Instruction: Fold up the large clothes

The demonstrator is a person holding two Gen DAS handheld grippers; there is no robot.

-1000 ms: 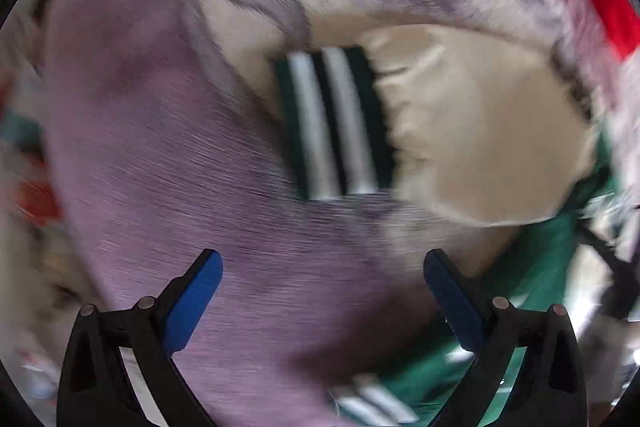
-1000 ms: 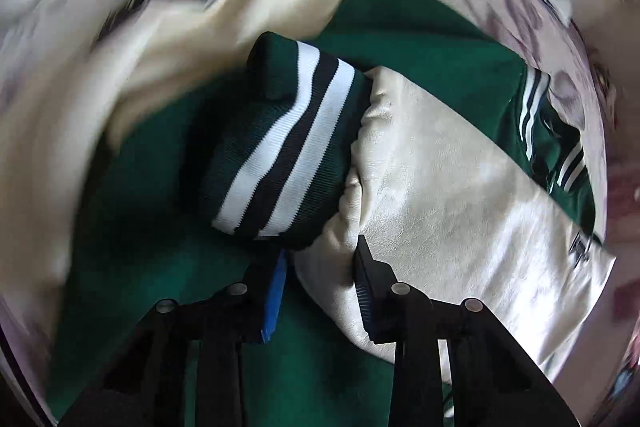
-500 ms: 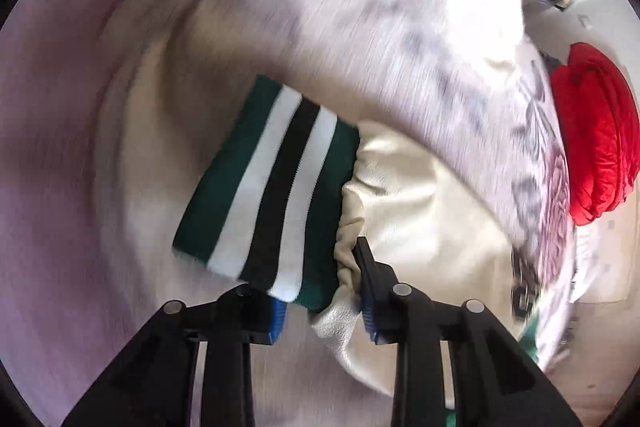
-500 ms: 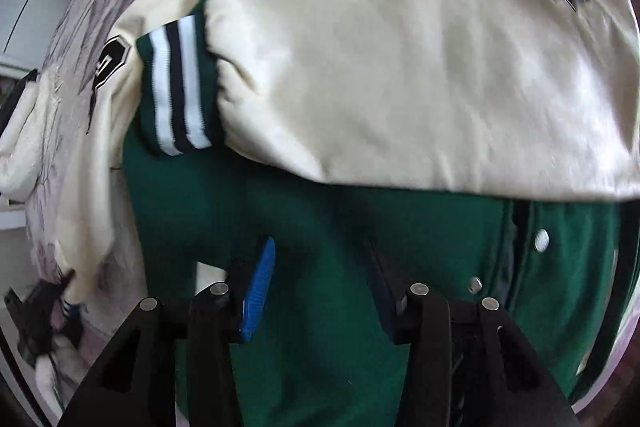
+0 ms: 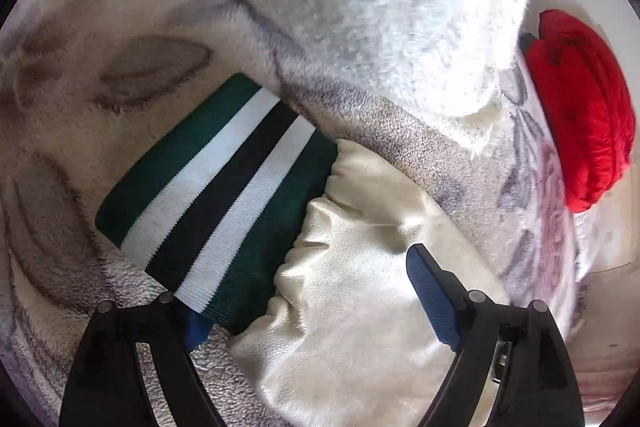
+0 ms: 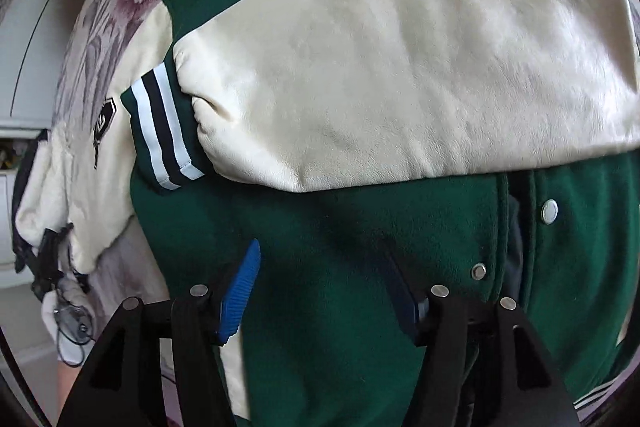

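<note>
Your jacket (image 6: pixel 360 235), a green varsity one with cream leather-look sleeves, lies front-up on the floral blanket (image 5: pixel 80 131). One sleeve (image 6: pixel 400 67) is folded across its chest, striped cuff (image 6: pixel 164 131) at the jacket's left edge. The second sleeve (image 5: pixel 360 287) trails off the jacket onto the blanket, its cuff (image 5: pixel 216 203) lying flat.

Expect weight and bulk: the wool body should drape thickly, the sleeves look smooth and likely slippery, and the ribbed cuffs are the grippiest hold. Take the loose sleeve just behind its cuff.

Your left gripper (image 5: pixel 308 287) is opening, jaws wide apart, straddling that cuff-to-sleeve seam without pinching it; one pad is tucked under the cuff's corner. Your right gripper (image 6: pixel 324 279) is also opening, nothing between its jaws, hovering over the jacket's green front near the snaps (image 6: pixel 550 211).
</note>
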